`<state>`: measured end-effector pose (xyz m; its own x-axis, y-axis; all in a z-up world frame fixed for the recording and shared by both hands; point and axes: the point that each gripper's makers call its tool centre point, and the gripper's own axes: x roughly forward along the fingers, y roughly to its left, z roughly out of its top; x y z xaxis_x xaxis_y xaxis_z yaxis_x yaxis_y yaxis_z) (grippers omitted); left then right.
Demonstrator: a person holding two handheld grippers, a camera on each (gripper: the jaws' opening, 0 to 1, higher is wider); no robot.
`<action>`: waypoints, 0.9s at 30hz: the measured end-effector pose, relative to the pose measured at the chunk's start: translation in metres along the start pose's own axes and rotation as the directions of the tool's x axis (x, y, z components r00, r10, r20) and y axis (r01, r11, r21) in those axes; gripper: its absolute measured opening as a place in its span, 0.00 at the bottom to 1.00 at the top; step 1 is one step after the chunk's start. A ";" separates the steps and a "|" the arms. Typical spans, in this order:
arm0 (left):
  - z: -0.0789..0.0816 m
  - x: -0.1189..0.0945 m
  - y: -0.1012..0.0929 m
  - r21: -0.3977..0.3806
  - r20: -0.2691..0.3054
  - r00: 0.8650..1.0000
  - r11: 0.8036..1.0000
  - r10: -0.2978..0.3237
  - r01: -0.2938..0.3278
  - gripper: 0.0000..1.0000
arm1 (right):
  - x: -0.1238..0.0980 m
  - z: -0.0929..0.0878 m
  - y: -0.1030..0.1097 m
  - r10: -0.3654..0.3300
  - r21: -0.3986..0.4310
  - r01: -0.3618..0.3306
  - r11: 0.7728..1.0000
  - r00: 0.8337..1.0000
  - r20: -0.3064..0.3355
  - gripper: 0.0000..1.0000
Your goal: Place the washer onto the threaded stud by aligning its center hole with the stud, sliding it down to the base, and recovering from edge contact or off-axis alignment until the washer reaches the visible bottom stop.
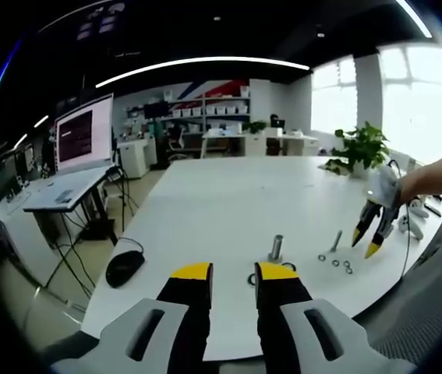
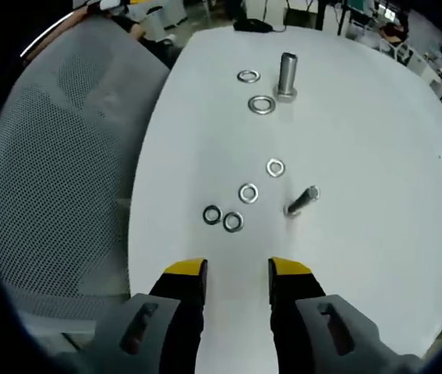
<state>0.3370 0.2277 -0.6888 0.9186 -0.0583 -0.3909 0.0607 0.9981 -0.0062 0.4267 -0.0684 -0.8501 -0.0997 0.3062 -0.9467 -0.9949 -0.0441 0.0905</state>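
An upright threaded stud (image 1: pixel 276 248) (image 2: pixel 287 75) stands on the white table (image 1: pixel 228 202) (image 2: pixel 361 156). Beside its base lie a large washer (image 2: pixel 261 104) and a smaller one (image 2: pixel 248 76). Several small washers (image 2: pixel 248 192) (image 1: pixel 335 262) and a loose bolt (image 2: pixel 302 201) (image 1: pixel 336 240) lie nearer my right gripper. My right gripper (image 2: pixel 238 269) (image 1: pixel 365 244) is open and empty, hovering over the table short of the small washers. My left gripper (image 1: pixel 234 273) is open and empty at the table edge, just short of the stud.
A grey mesh chair (image 2: pixel 57 156) stands against the table edge by my right gripper. A black mouse (image 1: pixel 125 267) lies near the table's left corner. A potted plant (image 1: pixel 361 148) stands at the far right. A desk with a monitor (image 1: pixel 84 136) is off to the left.
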 end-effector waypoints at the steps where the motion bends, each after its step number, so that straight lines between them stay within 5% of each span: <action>1: 0.000 0.000 0.000 0.000 0.000 1.000 1.000 0.000 0.000 0.19 | 0.001 0.001 0.000 0.004 -0.008 -0.004 1.000 1.000 -0.001 0.33; 27: 0.000 0.000 -0.001 -0.014 0.000 1.000 1.000 -0.004 0.004 0.18 | 0.025 0.021 0.005 0.000 -0.201 -0.005 0.980 1.000 -0.027 0.20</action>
<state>0.3371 0.2272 -0.6886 0.9183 -0.0625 -0.3910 0.0590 0.9980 -0.0210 0.4185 -0.0406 -0.8671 -0.0989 0.2808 -0.9546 -0.9713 -0.2359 0.0313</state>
